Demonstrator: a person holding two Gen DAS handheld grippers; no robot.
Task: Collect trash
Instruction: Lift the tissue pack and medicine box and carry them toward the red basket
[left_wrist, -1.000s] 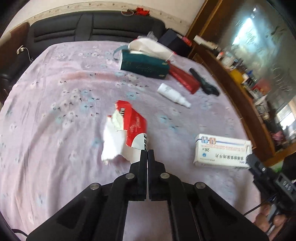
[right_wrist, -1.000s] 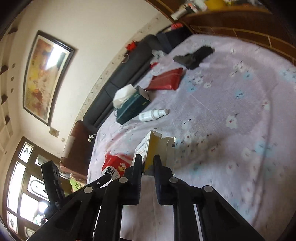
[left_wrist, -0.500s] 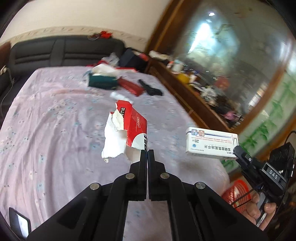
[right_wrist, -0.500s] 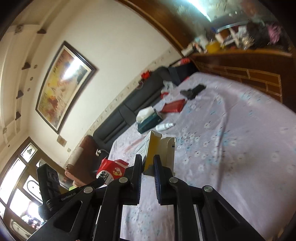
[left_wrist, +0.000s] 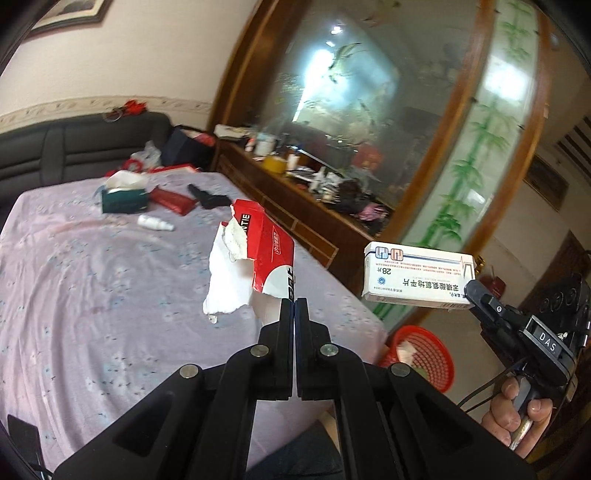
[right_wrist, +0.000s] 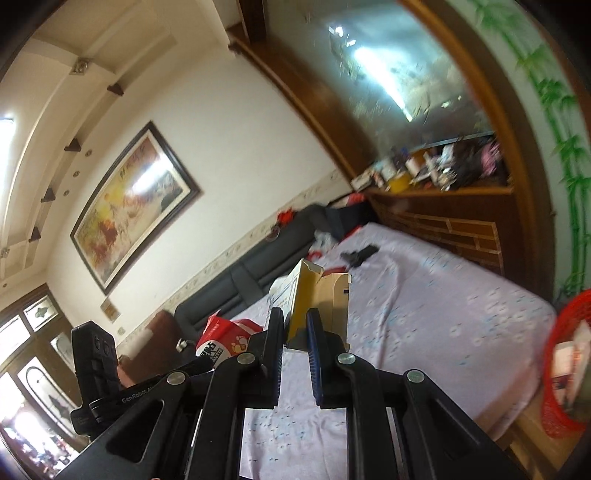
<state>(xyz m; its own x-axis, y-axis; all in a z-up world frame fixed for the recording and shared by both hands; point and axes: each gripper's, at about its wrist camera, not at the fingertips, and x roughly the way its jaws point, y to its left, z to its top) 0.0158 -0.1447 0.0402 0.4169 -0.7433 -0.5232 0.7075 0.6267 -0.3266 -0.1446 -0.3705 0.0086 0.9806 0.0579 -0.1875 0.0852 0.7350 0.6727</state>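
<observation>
The left gripper (left_wrist: 294, 306) clenches a torn red carton (left_wrist: 266, 254) above the bed (left_wrist: 92, 295). The right gripper (right_wrist: 295, 321) grasps a medicine box (right_wrist: 321, 299); only its view shows the box's open yellow end. Past the bed's edge sits a red basket (left_wrist: 424, 354).

You've lifted both bits of trash off the bed (left_wrist: 92, 295) now. The torn red packet (left_wrist: 271, 254) in your left hand-held gripper (left_wrist: 294, 306) and the white box (left_wrist: 417, 275) in the right hand-held gripper (right_wrist: 295, 325) have swung over toward the red basket (left_wrist: 428, 354), which has just come into view.
</observation>
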